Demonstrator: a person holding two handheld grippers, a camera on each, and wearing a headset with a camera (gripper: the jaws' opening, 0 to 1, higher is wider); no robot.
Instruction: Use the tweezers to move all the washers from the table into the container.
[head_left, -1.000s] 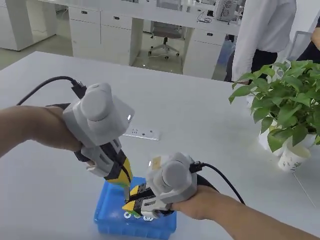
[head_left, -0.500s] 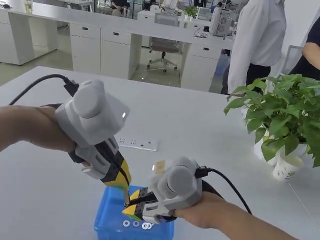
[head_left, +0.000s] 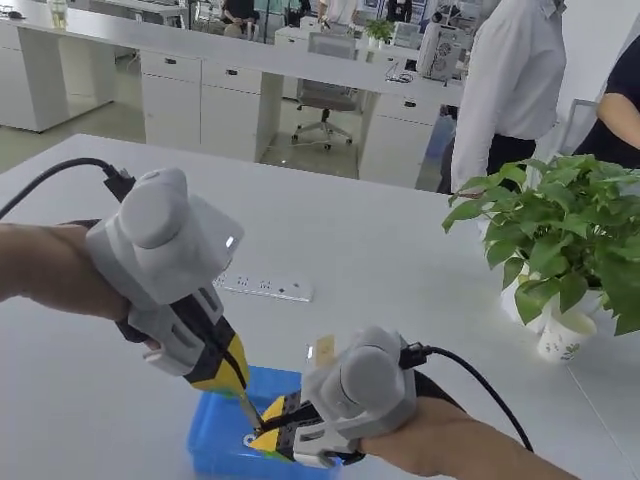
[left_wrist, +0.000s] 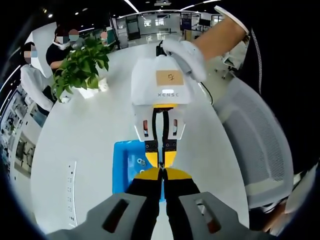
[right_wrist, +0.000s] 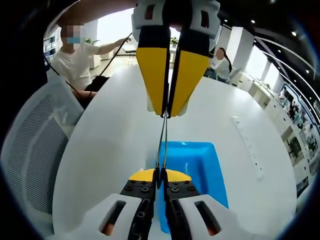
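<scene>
A blue container (head_left: 215, 432) sits at the near table edge, also seen as the container (left_wrist: 126, 165) and the container (right_wrist: 197, 162). Thin metal tweezers (head_left: 244, 408) run between the two grippers above it. My left gripper (head_left: 218, 372) is shut on the tweezers' upper end, its yellow jaws closed in its own view (left_wrist: 163, 175). My right gripper (head_left: 272, 437) faces it, shut on the tweezers' (right_wrist: 162, 142) lower end (right_wrist: 160, 176). A washer (head_left: 249, 439) lies in the container under the tips, beside another washer (left_wrist: 142, 162).
A white power strip (head_left: 262, 287) lies on the table behind the grippers. A potted plant (head_left: 560, 235) and a paper cup (head_left: 560, 335) stand at the right. A person in white (head_left: 510, 70) stands beyond the table. A mesh chair (left_wrist: 260, 145) is nearby.
The head camera has tilted up, so everything sits lower in the picture. The two grippers have drawn slightly apart, so more of the tweezers shows between them. Both stay over the container.
</scene>
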